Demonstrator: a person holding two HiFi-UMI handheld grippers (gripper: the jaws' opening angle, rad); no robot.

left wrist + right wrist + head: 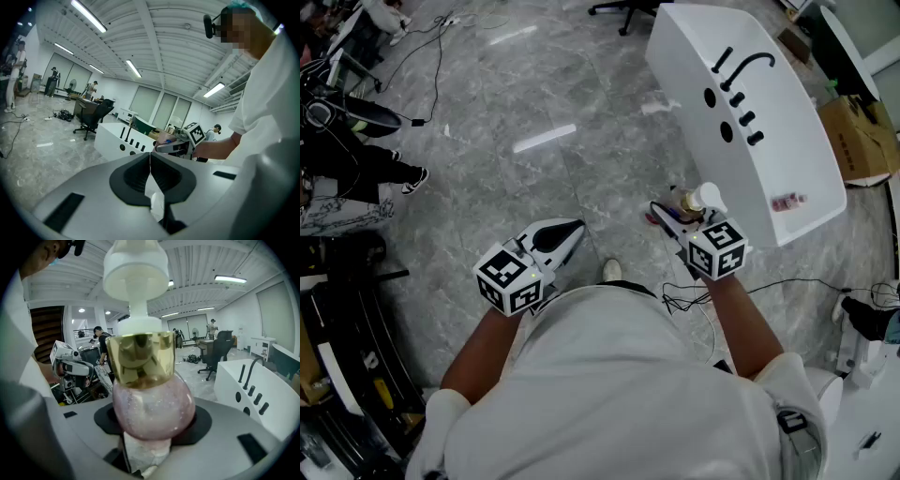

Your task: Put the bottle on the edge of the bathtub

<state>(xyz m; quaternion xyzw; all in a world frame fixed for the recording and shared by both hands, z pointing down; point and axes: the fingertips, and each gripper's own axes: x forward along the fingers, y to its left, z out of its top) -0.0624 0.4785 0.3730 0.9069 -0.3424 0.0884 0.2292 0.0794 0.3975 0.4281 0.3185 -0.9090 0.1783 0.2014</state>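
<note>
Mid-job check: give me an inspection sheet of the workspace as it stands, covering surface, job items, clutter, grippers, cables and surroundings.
Surface: grey marbled floor; no table seen.
Job's things: bottle, pink round body, gold collar, white pump; white bathtub ahead to the right, with black tap on it.
Clutter: small pink item on the bathtub's rim.
Grippers: left gripper shut, empty; right gripper gripping the bottle, short of the bathtub.
Cables: black cable on the floor near the person.
Surroundings: cardboard box beyond the bathtub; office chair.

We wear a white short-sleeved shirt [619, 375]. Our left gripper [572, 228] and right gripper [682, 210] are pale grey with black pads [132, 180], each bearing a black-and-white square-marker cube [508, 277].
</note>
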